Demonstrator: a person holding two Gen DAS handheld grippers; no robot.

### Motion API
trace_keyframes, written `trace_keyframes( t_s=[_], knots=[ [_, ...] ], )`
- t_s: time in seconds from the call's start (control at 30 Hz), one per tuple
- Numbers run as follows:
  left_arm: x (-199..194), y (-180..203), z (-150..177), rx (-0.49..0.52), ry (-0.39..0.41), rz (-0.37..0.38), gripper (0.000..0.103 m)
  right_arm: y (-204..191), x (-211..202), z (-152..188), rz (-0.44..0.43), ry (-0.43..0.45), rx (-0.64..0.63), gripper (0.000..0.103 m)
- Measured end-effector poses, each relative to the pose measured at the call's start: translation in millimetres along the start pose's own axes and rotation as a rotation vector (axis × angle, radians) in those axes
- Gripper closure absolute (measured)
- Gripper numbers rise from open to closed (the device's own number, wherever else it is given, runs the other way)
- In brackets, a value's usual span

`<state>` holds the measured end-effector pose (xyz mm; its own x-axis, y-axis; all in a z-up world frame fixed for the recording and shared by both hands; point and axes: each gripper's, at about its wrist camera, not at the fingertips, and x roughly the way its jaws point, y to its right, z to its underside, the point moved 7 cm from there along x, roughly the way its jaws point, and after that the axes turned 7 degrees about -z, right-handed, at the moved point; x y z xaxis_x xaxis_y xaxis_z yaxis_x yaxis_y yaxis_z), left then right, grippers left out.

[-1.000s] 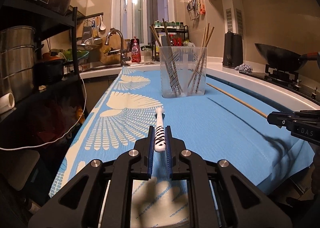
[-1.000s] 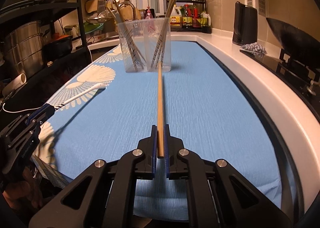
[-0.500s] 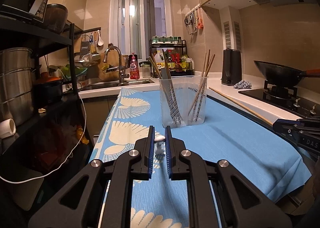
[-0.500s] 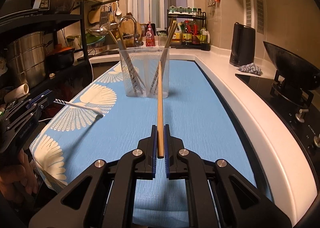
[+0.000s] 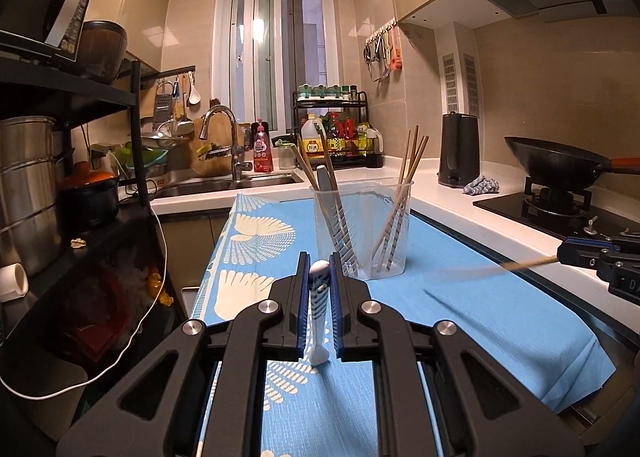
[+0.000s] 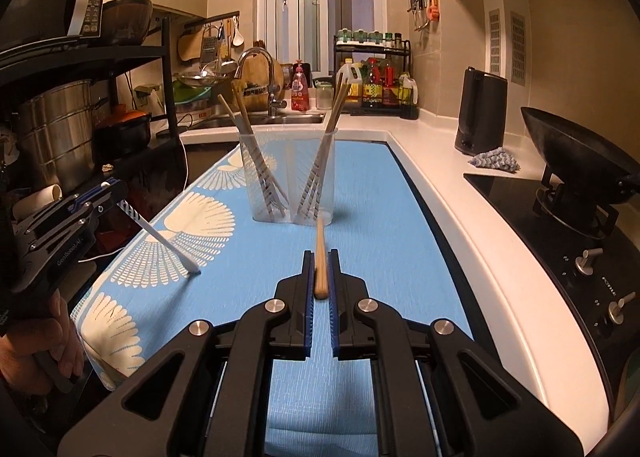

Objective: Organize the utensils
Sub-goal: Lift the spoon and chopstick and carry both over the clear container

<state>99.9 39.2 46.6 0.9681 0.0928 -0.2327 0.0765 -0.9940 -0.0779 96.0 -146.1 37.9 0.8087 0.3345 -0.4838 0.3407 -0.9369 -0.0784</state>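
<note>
- On the blue cloth [image 6: 224,257]: clear holder [image 5: 362,231], upright, already stocked with wooden chopsticks and striped utensils leaning to both sides.
- Left gripper [image 5: 319,309]: jaws closed on striped white spoon [image 5: 319,317], raised off the cloth, short of the holder.
- Right gripper [image 6: 320,289]: jaws closed on wooden chopstick [image 6: 320,261], tip aimed toward the holder's base.
- Progress, as judged: mostly sorted; no loose pieces visible on the cloth; these two items remain to be dropped in.
</note>
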Motion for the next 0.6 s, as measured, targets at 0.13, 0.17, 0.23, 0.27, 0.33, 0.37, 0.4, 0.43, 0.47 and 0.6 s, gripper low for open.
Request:
trace_keyframes(
  t_s=[0.13, 0.17, 0.23, 0.27, 0.33, 0.37, 0.4, 0.43, 0.47, 0.6],
  knots=[
    [2.9, -0.6, -4.2, -0.009, -0.005, 0.008, 0.094, -1.0, -6.0, -9.6, 0.000, 0.032, -0.006, 0.096],
    [3.7, -0.4, -5.5, -0.012, -0.008, 0.010, 0.094, -1.3, -6.6, -12.5, 0.000, 0.038, -0.010, 0.096],
    [5.6, -0.5, -9.9, -0.016, -0.013, 0.018, 0.094, -2.9, -7.8, -20.3, -0.004, 0.051, -0.017, 0.096],
    [6.4, -0.3, -12.0, -0.016, -0.015, 0.020, 0.094, -3.8, -8.6, -24.9, -0.006, 0.060, -0.019, 0.096],
    [8.6, -0.4, -16.5, -0.015, -0.022, 0.019, 0.094, -5.5, -10.4, -35.8, -0.012, 0.077, -0.027, 0.096],
    [10.2, -0.5, -18.7, -0.015, -0.028, 0.019, 0.095, -6.1, -10.6, -42.2, -0.015, 0.086, -0.031, 0.096],
    [11.5, -0.3, -20.3, -0.016, -0.033, 0.019, 0.095, -6.8, -10.1, -47.7, -0.017, 0.091, -0.033, 0.096],
    [13.3, -0.9, -22.5, -0.017, -0.041, 0.020, 0.095, -6.7, -9.2, -54.1, -0.021, 0.096, -0.031, 0.096],
    [14.1, -1.0, -24.1, -0.019, -0.045, 0.020, 0.095, -6.6, -8.1, -59.3, -0.024, 0.098, -0.028, 0.096],
    [17.4, -0.5, -31.2, -0.015, -0.065, 0.018, 0.096, -6.1, -2.9, -75.2, -0.031, 0.103, -0.020, 0.096]
  ],
)
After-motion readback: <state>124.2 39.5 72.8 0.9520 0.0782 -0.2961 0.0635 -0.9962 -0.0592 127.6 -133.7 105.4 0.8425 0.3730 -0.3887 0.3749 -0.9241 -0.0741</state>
